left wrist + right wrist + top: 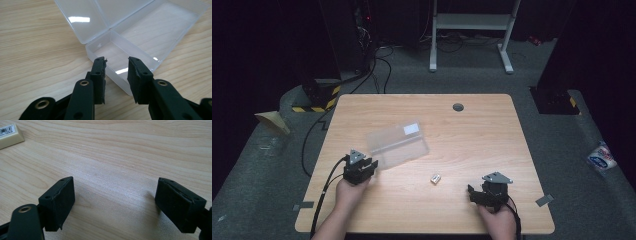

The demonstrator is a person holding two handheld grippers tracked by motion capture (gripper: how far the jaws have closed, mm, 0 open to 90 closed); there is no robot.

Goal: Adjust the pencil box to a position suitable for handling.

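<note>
A person's left gripper [372,167] was clamped on the near corner of a clear plastic box [398,145], its two black jaws drawn close on either side of the thin end wall, as the left gripper view showed [116,62]. The box lay on the left half of the table [492,150], nearer the front edge than the back, with its lid [82,20] hinged wide open. The right gripper [472,194] hovered near the front right corner, its jaws spread far apart over bare wood with nothing between them [115,192].

The hold looked slight. A smooth, thin wall pinched at one corner could slip out of the pads, and a light box held that way could swing round the pinch or tip if it were pulled or lifted quickly. The open lid could flop and shift the load. The small barcoded block [435,178], lying apart from the box toward the front edge and between the two grippers, could skid away if the wide right jaws met it off-centre.

Counted: one box with two compartments visible, one lid, one block [8,133], two grippers, and one round cable hole [458,107] near the table's back edge.
</note>
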